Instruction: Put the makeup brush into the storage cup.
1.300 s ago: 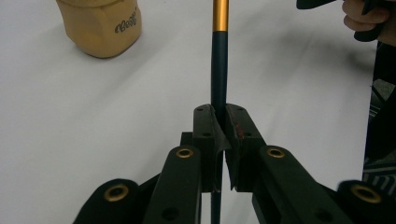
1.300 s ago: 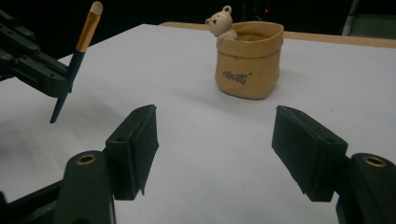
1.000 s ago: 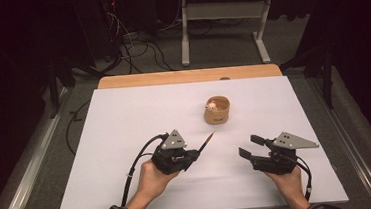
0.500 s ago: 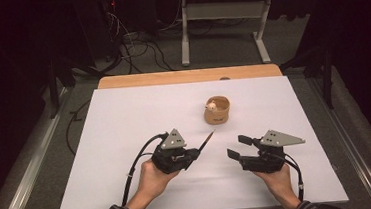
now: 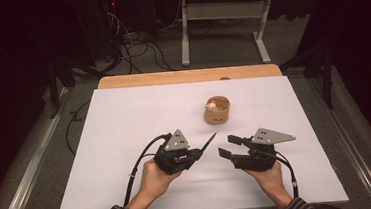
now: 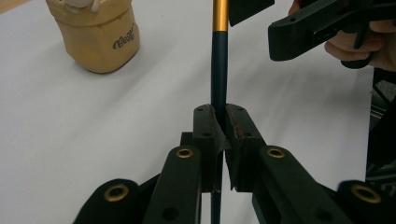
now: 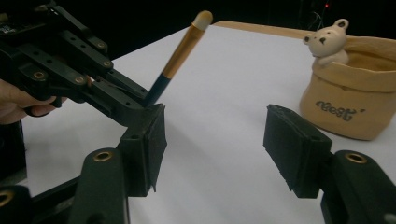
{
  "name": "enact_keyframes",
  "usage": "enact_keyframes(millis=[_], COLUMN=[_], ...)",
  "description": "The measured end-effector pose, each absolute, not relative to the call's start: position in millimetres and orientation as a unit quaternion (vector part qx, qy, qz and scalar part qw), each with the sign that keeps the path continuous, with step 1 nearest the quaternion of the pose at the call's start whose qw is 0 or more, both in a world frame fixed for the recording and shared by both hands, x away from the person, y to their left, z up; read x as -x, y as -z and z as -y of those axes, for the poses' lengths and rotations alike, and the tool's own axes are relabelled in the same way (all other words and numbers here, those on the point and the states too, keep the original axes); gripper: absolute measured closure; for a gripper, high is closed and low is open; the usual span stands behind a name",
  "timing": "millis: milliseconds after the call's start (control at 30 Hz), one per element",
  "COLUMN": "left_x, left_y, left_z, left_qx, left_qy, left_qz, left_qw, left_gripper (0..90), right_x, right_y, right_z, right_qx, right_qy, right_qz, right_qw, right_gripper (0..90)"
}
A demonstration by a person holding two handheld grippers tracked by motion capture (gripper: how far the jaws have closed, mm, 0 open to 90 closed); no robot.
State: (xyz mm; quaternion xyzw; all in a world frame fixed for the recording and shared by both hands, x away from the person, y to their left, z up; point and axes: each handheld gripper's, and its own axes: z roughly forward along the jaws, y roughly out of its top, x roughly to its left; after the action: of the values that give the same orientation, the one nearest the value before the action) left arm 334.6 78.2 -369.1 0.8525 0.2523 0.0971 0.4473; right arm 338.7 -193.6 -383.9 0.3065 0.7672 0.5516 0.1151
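My left gripper (image 5: 197, 153) (image 6: 218, 116) is shut on a makeup brush (image 5: 209, 141) (image 6: 219, 60) (image 7: 180, 53) with a dark blue handle, a gold ferrule and a pale tip. The brush slants up toward a tan pot (image 5: 217, 110) (image 6: 95, 39) (image 7: 352, 98) that has a small bear figure (image 7: 327, 42) on its rim. My right gripper (image 5: 225, 145) (image 7: 219, 140) hovers just right of the brush tip. It is open, its jaws have just been closing, and nothing is between them.
Everything sits on a white board (image 5: 126, 139) with a wooden strip (image 5: 186, 77) along its far edge. Cables trail from both grippers toward the near edge. Beyond the table, cables and a metal stand (image 5: 184, 29) are on the dark floor.
The right gripper has moved left toward the left gripper and the brush tip, and its jaws stand a little narrower. The left gripper and the brush have stayed put.
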Motion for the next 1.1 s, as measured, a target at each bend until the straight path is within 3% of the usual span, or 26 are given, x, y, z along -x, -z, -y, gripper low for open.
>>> enact_keyframes(millis=[1100], left_x=[-331], left_y=[372], left_z=[-71], left_qx=[-0.856], left_qy=[-0.103], left_qz=[-0.241], left_qw=[0.446], left_gripper=[83.5], right_x=[-347], right_y=[379], right_z=[167], right_qx=[-0.276], right_qy=[-0.573], right_qz=[-0.768], right_qw=[0.070], right_gripper=[56.2])
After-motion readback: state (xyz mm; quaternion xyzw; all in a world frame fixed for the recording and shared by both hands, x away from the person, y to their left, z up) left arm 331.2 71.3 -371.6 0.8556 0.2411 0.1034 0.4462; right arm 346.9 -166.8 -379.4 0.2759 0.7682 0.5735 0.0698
